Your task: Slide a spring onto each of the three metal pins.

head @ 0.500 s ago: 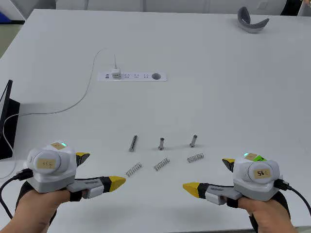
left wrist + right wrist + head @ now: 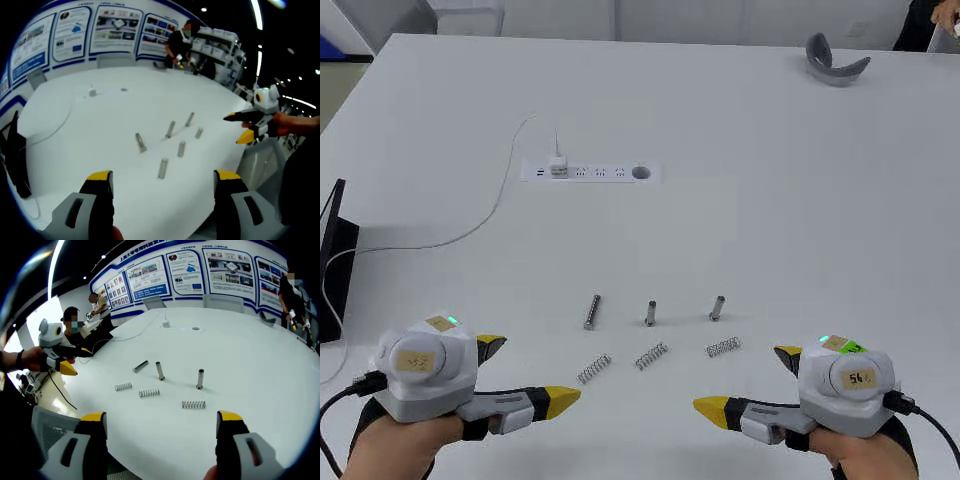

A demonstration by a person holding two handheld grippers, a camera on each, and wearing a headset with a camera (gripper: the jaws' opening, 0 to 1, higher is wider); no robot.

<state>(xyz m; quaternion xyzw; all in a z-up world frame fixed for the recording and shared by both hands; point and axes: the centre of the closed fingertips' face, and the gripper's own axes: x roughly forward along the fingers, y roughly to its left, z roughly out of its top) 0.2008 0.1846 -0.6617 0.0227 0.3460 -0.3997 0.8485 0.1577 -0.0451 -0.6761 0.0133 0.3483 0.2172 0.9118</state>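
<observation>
Springs lie in a row near the front edge of the workbench, just before the three pins; left gripper and right gripper both gape wide, empty, so it seems best to pinch one spring by its end, leaving its bore clear for an upright pin.

Left claw gapes wide, held low; right claw likewise, tips facing inward.

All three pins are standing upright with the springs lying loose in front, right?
Not all three: the middle pin and right pin stand upright, but the left pin lies on its side, as the right gripper view shows. The springs do lie loose in front.
</observation>
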